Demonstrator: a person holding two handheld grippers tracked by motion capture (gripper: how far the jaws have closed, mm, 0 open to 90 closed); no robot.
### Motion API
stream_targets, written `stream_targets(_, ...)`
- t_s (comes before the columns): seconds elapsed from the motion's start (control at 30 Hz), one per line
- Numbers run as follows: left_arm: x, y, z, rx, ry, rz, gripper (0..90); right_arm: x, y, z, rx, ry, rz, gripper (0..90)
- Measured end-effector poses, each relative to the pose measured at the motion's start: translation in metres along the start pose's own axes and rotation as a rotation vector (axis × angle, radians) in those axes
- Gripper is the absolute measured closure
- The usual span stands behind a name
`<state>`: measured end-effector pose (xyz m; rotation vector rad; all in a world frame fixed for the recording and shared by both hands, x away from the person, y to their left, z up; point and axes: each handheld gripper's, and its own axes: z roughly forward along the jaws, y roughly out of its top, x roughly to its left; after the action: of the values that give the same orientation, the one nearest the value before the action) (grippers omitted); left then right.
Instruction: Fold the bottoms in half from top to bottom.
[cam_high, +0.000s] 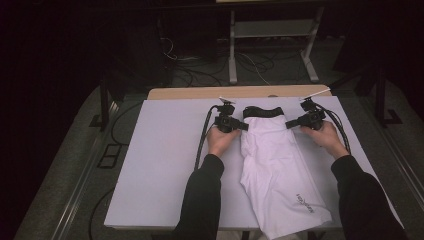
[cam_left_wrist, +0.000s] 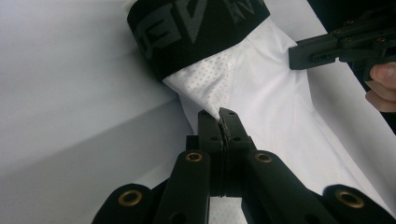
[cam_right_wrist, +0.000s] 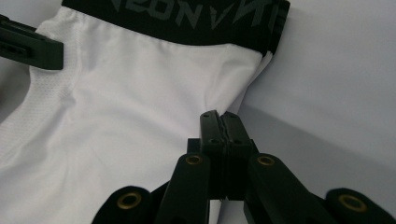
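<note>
You've got both edges pinched: left gripper (cam_left_wrist: 223, 122) and right gripper (cam_right_wrist: 220, 122) clamp the shorts (cam_high: 272, 160) just below the waistband (cam_high: 262, 112), at nine and three o'clock; folding remains.

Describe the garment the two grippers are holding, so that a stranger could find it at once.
On the white table top, between the person's hands, lies a white garment. The left gripper and right gripper pinch its two sides. Its black waistband at the far end marks it out.

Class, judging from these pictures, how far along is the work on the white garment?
Done: the garment lies flat on the table. In hand: left gripper and right gripper are each shut on a side edge below the black waistband. Left, probably: folding; no fold shows yet.
</note>
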<state>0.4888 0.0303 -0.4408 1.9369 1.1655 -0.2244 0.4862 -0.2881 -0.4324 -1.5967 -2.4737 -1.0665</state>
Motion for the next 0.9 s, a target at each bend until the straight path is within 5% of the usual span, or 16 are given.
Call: stream_targets(0.9,-0.023,-0.013,-0.015,-0.043,-0.068,0.068,88.7,0.006,-0.020,-0.032,-0.117,0.062,-0.007,87.9)
